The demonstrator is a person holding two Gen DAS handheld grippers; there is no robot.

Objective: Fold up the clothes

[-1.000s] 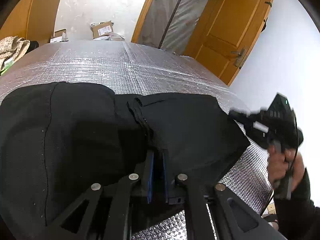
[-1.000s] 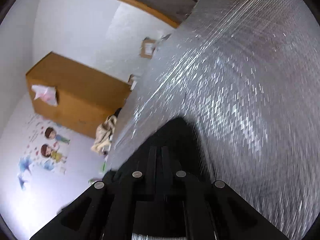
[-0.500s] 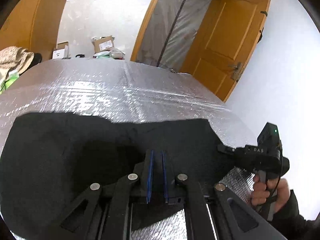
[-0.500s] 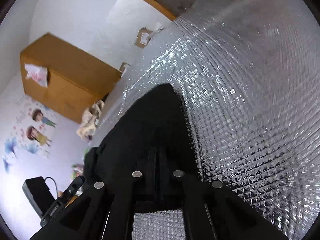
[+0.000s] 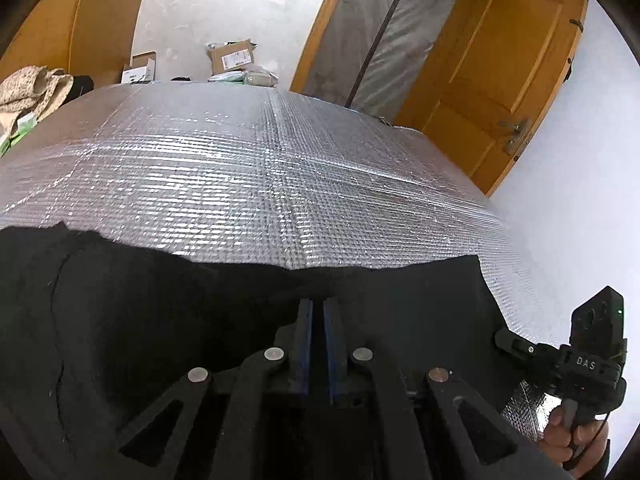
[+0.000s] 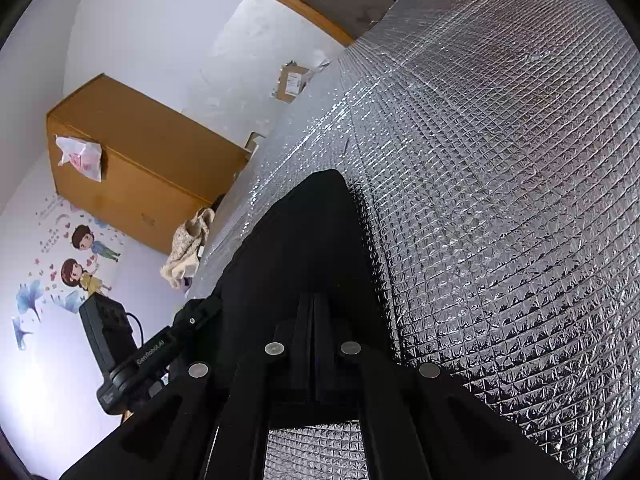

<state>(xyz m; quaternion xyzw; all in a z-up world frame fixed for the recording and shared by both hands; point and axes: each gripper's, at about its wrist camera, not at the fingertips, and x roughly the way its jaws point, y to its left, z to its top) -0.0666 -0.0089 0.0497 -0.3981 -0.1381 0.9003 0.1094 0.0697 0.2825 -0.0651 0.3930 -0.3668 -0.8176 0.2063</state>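
Observation:
A black garment (image 5: 168, 320) lies spread along the near edge of the silver quilted table (image 5: 260, 176). My left gripper (image 5: 316, 304) is shut on the garment's near edge, its blue pads pinching the cloth. My right gripper (image 6: 314, 300) is shut on the garment's right end (image 6: 296, 240), which runs away from it as a long black strip. The right gripper's body (image 5: 592, 364) shows at the lower right of the left wrist view, and the left gripper's body (image 6: 152, 356) at the lower left of the right wrist view.
The silver table (image 6: 500, 160) stretches far ahead of both grippers. Beyond it stand a wooden door (image 5: 500, 76), cardboard boxes (image 5: 232, 56), a wooden cabinet (image 6: 132, 160) and a beige cloth heap (image 5: 32, 88).
The folded-over garment has been drawn flat and straight towards the near table edge. Both grippers moved down and back with the cloth, and the right gripper dropped lower in the left view.

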